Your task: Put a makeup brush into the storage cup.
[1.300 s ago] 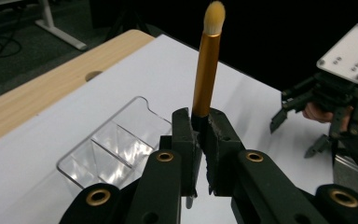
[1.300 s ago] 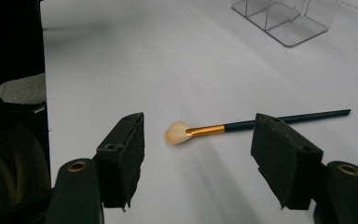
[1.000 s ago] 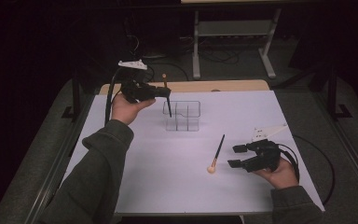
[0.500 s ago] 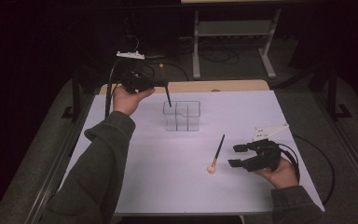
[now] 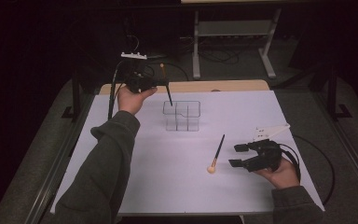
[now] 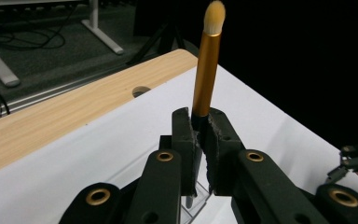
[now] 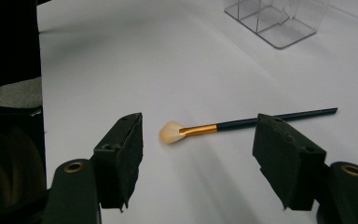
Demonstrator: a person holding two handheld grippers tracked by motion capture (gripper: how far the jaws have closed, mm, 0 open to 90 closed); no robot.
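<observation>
Brushes are the work here: the left gripper (image 5: 161, 85), upper left of centre in the high view, has its jaws pinched on a gold-ferruled makeup brush (image 6: 206, 70), bristles up and dark handle tip hanging just over the back left corner of the clear divided organizer (image 5: 182, 116) at mid-frame. The second brush (image 5: 216, 153) lies flat on the white table cover (image 5: 168, 182), right of centre, bristle end toward the bottom. In the right gripper view the right gripper (image 7: 198, 154) hovers beside that brush, jaws spread wide with nothing between the pads.

Two makeup brushes (image 5: 216, 154) (image 6: 206, 70), one clear divided organizer (image 5: 182, 116), two handheld grippers (image 5: 164, 84) (image 5: 237, 155) and one white table sheet (image 5: 168, 186) are present.
</observation>
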